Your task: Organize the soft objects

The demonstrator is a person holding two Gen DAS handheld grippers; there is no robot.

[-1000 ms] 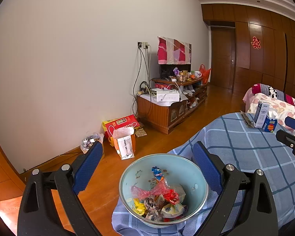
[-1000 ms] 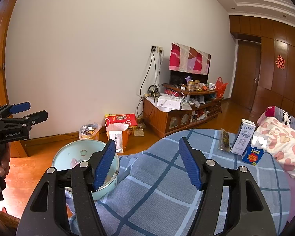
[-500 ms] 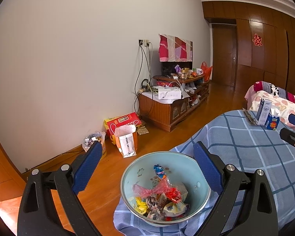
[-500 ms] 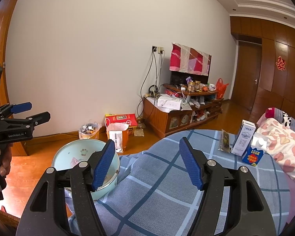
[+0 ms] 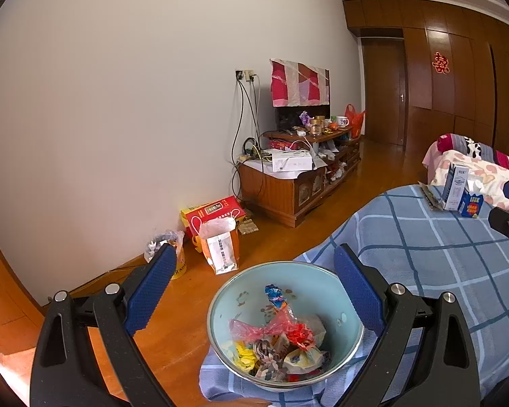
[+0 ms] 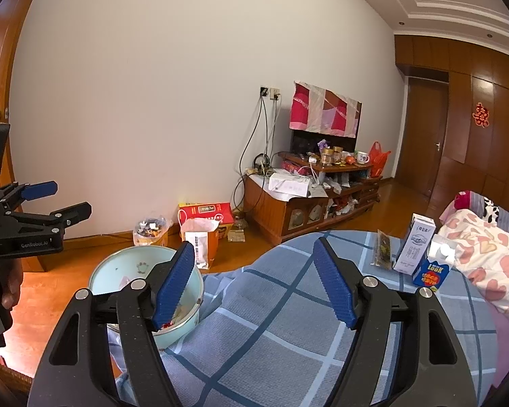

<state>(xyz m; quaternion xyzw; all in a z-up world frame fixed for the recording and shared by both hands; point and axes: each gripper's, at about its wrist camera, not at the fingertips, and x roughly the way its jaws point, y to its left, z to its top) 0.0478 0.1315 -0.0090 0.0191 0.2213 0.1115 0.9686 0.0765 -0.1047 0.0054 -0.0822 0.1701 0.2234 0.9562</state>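
A pale blue bowl [image 5: 285, 322] sits at the corner of a table covered in blue checked cloth [image 5: 441, 254]. Inside it lie soft wrapped packets: a red plastic bag [image 5: 275, 327], a blue-wrapped one [image 5: 273, 293] and yellow ones [image 5: 244, 352]. My left gripper [image 5: 254, 257] hovers open over the bowl's near side, holding nothing. My right gripper [image 6: 252, 247] is open and empty above the cloth, right of the bowl [image 6: 132, 268]. The right wrist view also shows the left gripper [image 6: 68, 198] off to the left, with a hand [image 6: 3, 285] on its handle.
A white carton [image 6: 412, 247], a small blue box [image 6: 431, 273] and a dark packet [image 6: 383, 247] stand at the table's far right. Beyond it is a heart-print bedcover [image 6: 485, 251]. Bags and a red box [image 5: 213, 212] sit on the wooden floor beside a cluttered TV cabinet [image 5: 288, 186].
Both views have drifted only slightly. The bowl and its contents stay put, and both grippers stay open.
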